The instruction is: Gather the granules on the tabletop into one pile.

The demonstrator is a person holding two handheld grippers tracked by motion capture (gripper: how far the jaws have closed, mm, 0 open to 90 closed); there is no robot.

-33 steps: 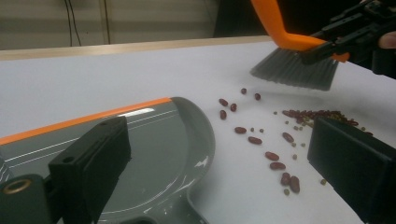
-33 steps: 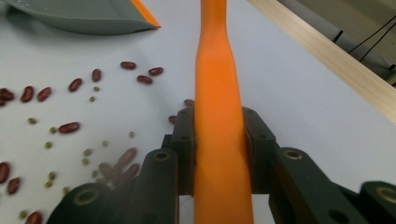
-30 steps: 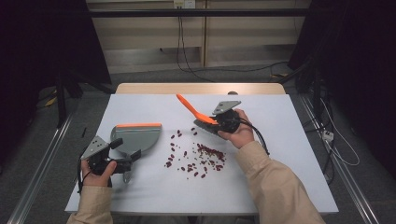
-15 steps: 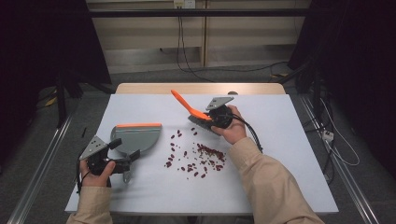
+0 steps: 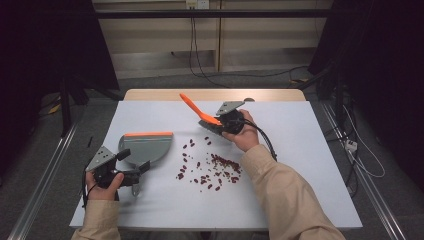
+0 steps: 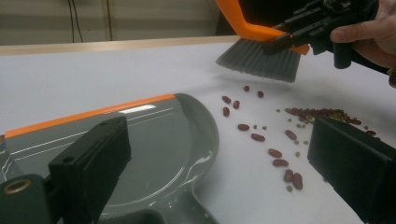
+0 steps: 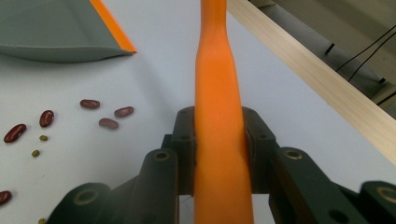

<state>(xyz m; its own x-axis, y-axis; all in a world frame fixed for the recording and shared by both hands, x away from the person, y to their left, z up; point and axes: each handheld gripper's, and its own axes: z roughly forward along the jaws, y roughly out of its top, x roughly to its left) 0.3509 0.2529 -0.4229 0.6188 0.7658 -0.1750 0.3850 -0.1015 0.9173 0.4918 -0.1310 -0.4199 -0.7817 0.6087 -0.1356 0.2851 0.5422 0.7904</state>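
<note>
Beans (image 5: 212, 170) lie scattered over the middle of the desk (image 5: 300, 150) — dark red ones mixed with small greenish specks, thickest toward the person's right side. The right gripper (image 5: 216, 126) hangs beyond that patch, its jaws clamped on the orange handle of a brush (image 5: 196, 111); in the right gripper view the handle (image 7: 219, 116) runs straight up between the two pads and fills the gap. In the left gripper view the brush's grey bristles (image 6: 259, 58) point down at the desk, just behind the farthest beans. Whether the tips touch the surface I cannot tell.

On the person's left sits a grey dustpan (image 5: 145, 147) with an orange lip, lying flat, its open edge facing away from the person. The nearest beans lie just off its rounded right side. The left gripper (image 5: 142, 169) is at the pan's near end, where the handle (image 5: 135, 189) sticks out toward the person. In its own view the left gripper's jaws stand wide apart, one over the pan's tray and one over the beans, with nothing pressed between the pads.
</note>
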